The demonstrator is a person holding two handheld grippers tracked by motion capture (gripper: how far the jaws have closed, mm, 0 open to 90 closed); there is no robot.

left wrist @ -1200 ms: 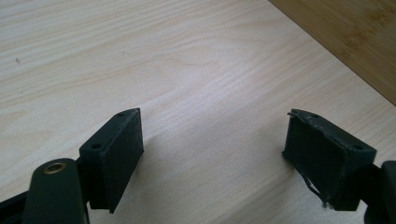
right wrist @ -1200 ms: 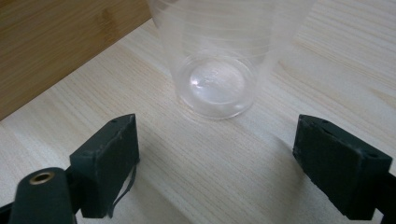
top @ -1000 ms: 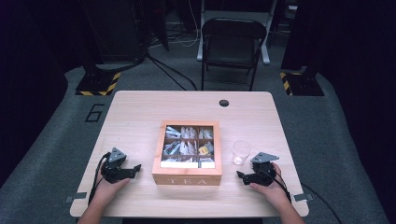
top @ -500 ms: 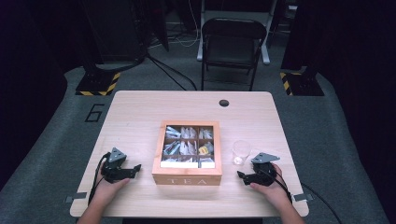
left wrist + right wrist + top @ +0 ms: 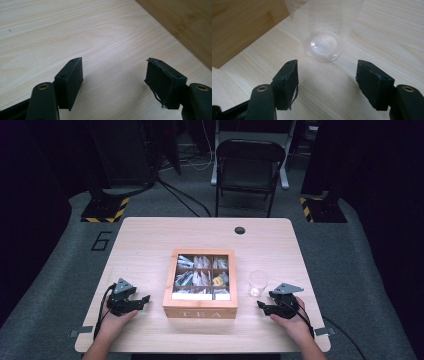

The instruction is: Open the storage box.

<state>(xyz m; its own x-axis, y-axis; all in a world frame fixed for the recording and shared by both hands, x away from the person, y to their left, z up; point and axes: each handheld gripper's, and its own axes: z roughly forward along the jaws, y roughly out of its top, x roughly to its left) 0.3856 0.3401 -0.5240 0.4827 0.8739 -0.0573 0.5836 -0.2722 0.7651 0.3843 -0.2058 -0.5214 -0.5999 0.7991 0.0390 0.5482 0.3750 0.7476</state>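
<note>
Two hand-held grippers, left (image 5: 142, 299) and right (image 5: 262, 306), rest jaws apart and empty on the pale wooden worktop (image 5: 150, 245) flanking the open wooden compartmented tea box (image 5: 201, 306); right faces the clear plastic cup (image 5: 258, 282) (likely first pick: approach low, squeeze gently).

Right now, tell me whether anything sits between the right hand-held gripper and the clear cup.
Nothing visible does. The right hand-held gripper is open, with bare table between its jaws and the clear cup just ahead. The tea box stands off to one side.

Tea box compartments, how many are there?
9 in the tea box, a three-by-three grid: back row, middle row, front row. Most hold tea bags; the front row is partly hidden by the box wall.
</note>
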